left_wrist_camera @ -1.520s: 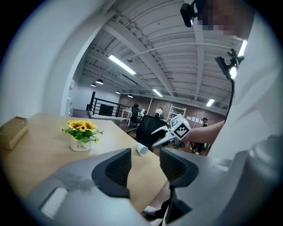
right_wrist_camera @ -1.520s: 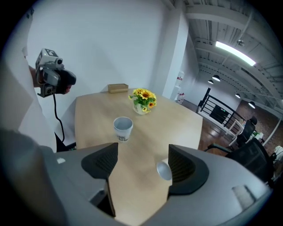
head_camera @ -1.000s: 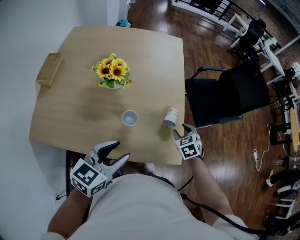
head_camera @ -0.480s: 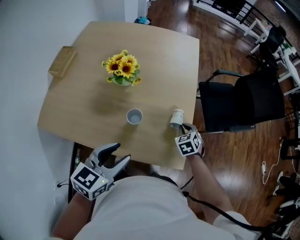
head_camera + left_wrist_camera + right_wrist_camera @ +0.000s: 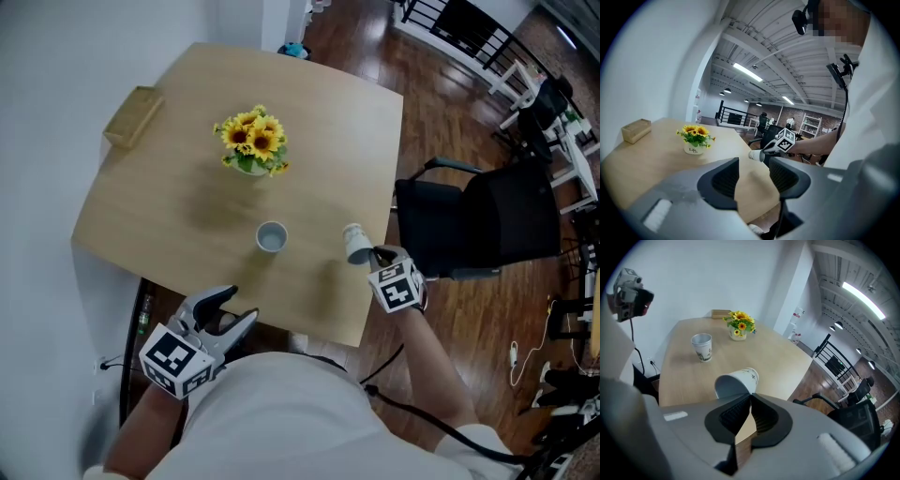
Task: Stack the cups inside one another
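A white paper cup (image 5: pixel 271 236) stands upright, mouth up, near the middle of the wooden table (image 5: pixel 178 178); in the right gripper view this cup (image 5: pixel 702 347) is at the far left. My right gripper (image 5: pixel 373 255) is shut on the rim of a second paper cup (image 5: pixel 356 243) and holds it tilted on its side just above the table's right edge. That cup's open mouth (image 5: pixel 736 380) faces the right gripper (image 5: pixel 750 397), with its wall pinched between the jaws. My left gripper (image 5: pixel 232 309) hangs open and empty at the table's front edge, also the left gripper (image 5: pixel 753 173).
A pot of sunflowers (image 5: pixel 251 145) stands behind the upright cup. A small wooden box (image 5: pixel 133 103) lies at the table's far left edge. A black office chair (image 5: pixel 478 216) stands on the wood floor right of the table. A white wall runs along the left.
The right gripper's jaws closed on the rim of the cup that lay on its side. It has raised the cup off the table and carried it slightly right. The left gripper stayed put.
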`<state>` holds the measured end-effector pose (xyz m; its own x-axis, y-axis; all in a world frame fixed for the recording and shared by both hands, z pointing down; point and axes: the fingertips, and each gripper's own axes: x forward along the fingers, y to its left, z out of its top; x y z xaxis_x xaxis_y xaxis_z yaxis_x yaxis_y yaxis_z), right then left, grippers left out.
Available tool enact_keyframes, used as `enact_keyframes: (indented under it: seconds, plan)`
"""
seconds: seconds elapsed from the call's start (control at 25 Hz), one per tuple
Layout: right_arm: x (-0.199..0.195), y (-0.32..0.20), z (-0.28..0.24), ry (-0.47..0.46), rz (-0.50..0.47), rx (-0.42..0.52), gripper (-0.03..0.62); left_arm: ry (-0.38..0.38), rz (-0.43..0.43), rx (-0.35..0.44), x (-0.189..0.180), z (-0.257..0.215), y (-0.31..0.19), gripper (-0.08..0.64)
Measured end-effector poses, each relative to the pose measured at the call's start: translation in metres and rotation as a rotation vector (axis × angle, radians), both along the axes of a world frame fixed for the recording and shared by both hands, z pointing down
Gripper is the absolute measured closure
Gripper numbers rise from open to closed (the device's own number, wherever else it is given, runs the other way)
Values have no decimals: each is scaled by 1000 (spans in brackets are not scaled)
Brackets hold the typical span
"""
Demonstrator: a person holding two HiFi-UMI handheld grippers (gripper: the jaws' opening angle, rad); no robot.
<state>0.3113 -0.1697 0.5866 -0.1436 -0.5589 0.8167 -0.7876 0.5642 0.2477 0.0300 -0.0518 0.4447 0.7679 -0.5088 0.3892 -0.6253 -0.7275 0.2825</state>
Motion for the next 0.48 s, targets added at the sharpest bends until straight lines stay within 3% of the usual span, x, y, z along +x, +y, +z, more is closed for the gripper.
enact_keyframes:
  seconds: [0.48]
  plan:
    - [-84,-16,-74,29,-283,-148,577,24,-31,41,-59,1,0,345]
